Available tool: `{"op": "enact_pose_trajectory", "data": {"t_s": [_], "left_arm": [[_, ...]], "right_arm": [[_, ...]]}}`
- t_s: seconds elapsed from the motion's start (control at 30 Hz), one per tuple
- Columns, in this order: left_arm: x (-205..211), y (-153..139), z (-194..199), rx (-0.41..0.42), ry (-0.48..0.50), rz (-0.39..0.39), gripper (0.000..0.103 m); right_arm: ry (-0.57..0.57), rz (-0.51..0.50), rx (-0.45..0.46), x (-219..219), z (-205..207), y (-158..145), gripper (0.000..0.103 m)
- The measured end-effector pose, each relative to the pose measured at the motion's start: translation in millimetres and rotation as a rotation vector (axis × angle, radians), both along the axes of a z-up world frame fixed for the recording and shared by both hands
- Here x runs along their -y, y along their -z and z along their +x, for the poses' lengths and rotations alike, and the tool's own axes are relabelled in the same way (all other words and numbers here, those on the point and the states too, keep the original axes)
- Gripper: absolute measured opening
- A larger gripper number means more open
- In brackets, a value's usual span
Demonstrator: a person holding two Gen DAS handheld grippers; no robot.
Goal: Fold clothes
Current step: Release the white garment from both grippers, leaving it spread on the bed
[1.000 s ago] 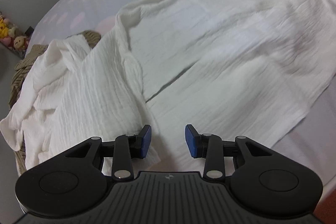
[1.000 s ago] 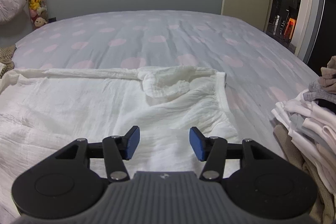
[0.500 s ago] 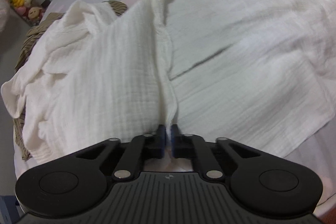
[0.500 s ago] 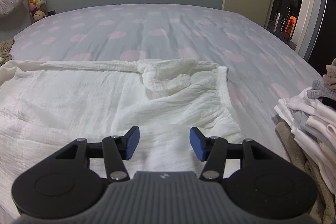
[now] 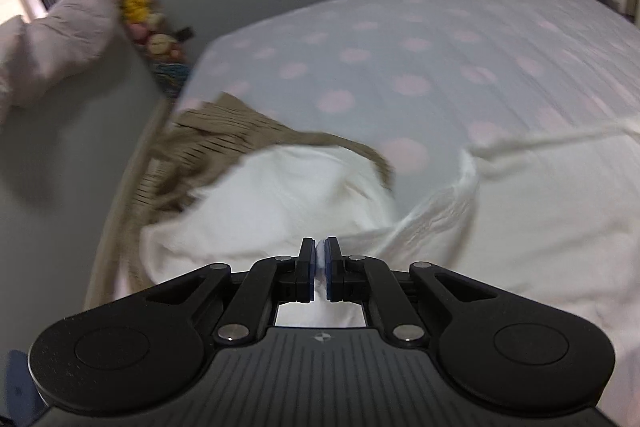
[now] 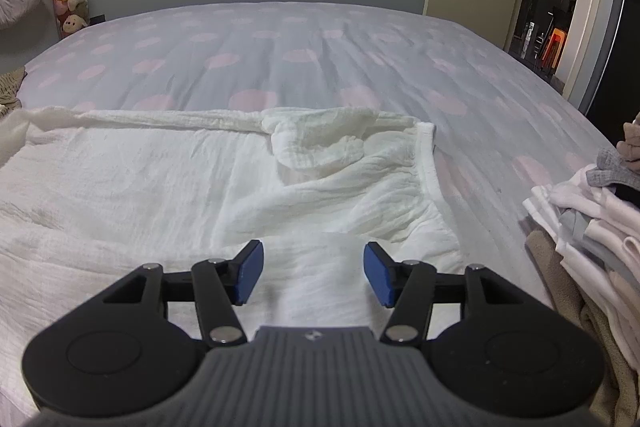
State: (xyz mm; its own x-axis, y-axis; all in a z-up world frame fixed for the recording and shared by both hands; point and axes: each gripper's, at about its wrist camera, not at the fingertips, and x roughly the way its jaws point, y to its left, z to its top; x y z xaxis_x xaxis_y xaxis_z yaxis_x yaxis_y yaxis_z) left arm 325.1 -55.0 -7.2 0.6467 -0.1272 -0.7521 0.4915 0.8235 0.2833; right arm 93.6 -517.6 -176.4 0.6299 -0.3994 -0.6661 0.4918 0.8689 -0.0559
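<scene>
White muslin garment [image 6: 168, 187]: we see it lying crosswise on the bed [image 6: 320, 43].
Left hand-held gripper [image 5: 320, 259]: clamped on its edge.
Right hand-held gripper [image 6: 311, 273]: wide open, empty, above its near hem.

Our left gripper [image 5: 319, 251] has its blue pads pressed nearly together, pinching a fold of white cloth [image 5: 520, 211] between them. Our right gripper [image 6: 311, 273] hangs low with its fingers spread wide, nothing between them.

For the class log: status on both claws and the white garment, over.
Left claw shut on white garment. Right claw open, above it. Tan knit partly under garment's left end.
</scene>
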Motion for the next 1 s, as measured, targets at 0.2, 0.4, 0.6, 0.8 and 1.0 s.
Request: {"op": "enact_pose_trajectory", "data": {"t_s": [0.2,0.4,0.6,0.8,1.0], "left_arm": [[-3,-7,69,0.060,-0.094,0.067,0.003],[4,15,126,0.069,-0.139,0.124,0.003],[8,40,136,0.067,-0.146,0.116,0.009],[-9,38,98,0.072,-0.130,0.071,0.044],[-40,30,39,0.039,-0.119,0.024,0.044]], "right_arm": [[0.010,-0.007,-0.009,0,2,2,0.059],[0.010,-0.003,-0.046,1,13,11,0.059],[0.004,0.002,-0.084,3,23,21,0.059],[0.008,0.012,-0.082,4,23,21,0.059],[0.005,0.005,-0.060,1,18,15,0.059]]}}
